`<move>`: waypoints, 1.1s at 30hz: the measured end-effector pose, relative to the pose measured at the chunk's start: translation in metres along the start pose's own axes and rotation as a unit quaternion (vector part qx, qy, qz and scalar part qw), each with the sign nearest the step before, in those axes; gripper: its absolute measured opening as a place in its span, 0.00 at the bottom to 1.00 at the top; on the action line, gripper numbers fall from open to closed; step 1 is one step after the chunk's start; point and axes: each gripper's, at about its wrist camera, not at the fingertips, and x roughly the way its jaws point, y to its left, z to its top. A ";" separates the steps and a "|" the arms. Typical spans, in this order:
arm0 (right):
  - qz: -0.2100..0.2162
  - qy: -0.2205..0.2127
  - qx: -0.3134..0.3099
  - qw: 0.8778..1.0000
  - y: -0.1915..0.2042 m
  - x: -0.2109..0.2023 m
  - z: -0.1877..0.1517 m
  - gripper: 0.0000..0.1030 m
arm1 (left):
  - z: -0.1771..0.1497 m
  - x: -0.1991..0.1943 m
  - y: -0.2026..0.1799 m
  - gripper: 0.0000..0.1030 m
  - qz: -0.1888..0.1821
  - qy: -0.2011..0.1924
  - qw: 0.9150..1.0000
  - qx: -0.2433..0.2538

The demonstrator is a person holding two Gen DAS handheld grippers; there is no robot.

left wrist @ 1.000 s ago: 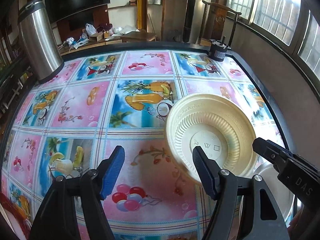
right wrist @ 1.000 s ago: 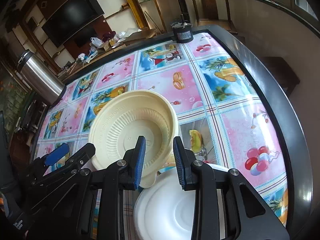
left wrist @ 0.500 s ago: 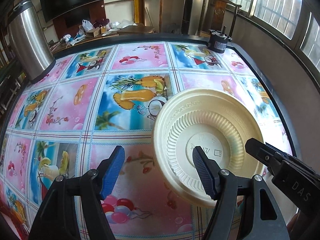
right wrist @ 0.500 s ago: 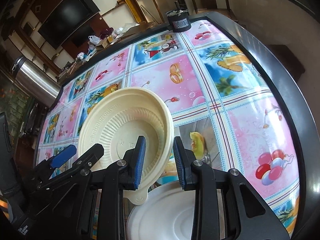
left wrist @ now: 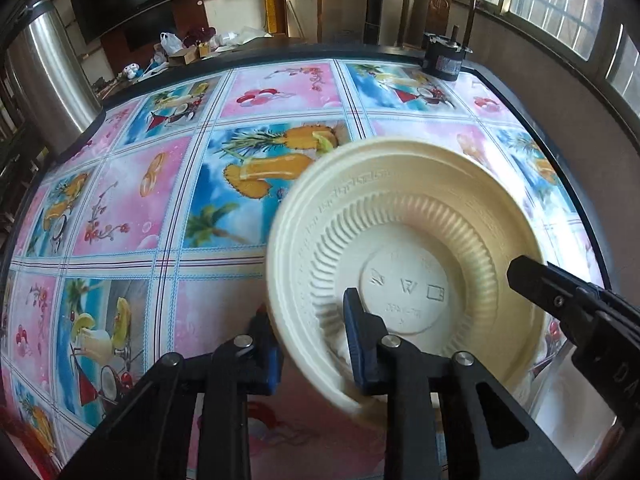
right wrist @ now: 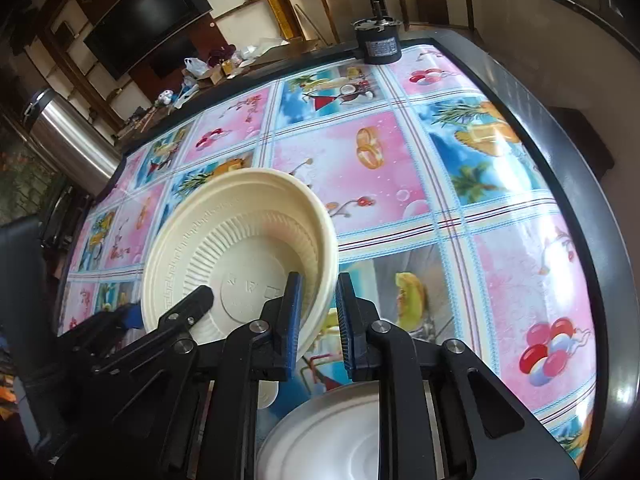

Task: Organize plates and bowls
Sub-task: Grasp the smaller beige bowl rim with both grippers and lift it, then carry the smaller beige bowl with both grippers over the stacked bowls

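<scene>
the tilted bowl (left wrist: 404, 240) hung between both claws: left claw (left wrist: 312, 344) had just closed on its near-left rim, right claw (right wrist: 318, 320) gripped the opposite rim, above the desk (right wrist: 440, 184).

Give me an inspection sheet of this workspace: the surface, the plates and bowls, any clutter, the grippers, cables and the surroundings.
Surface: glossy fruit-print tablecloth covering the table.
Job's things: cream ribbed plastic bowl, tilted, held off the table; white round plate lying flat at the near edge.
Clutter: black cylindrical device at the far edge.
Grippers: left gripper has just been closing, fingers now on the bowl's rim; right gripper shut on another part of the rim.
Cables: nothing seen.
Surroundings: steel cylindrical container, dark television, wooden chair, windows.
</scene>
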 end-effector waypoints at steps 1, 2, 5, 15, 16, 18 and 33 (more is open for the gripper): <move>-0.001 -0.002 -0.003 1.000 0.002 -0.002 -0.001 0.16 | -0.001 -0.001 0.002 0.25 0.001 -0.002 1.000 0.001; -0.002 -0.005 -0.008 1.000 0.005 -0.003 -0.002 0.16 | -0.002 -0.001 0.004 0.25 0.003 -0.002 1.000 0.000; 0.003 -0.009 -0.015 1.000 0.012 -0.008 -0.007 0.16 | -0.007 -0.008 0.013 0.25 -0.001 -0.007 1.000 -0.007; 0.027 -0.024 -0.051 0.998 0.060 -0.041 -0.051 0.16 | -0.051 -0.063 0.051 0.24 0.030 -0.038 0.999 -0.015; 0.030 -0.026 -0.055 0.998 0.067 -0.045 -0.058 0.16 | -0.056 -0.067 0.056 0.24 0.032 -0.039 0.999 -0.018; 0.035 -0.028 -0.063 0.997 0.078 -0.052 -0.071 0.16 | -0.070 -0.079 0.068 0.24 0.037 -0.044 0.998 -0.025; 0.100 -0.010 -0.120 0.988 0.182 -0.078 -0.168 0.16 | -0.158 -0.148 0.168 0.24 0.083 -0.057 0.991 -0.084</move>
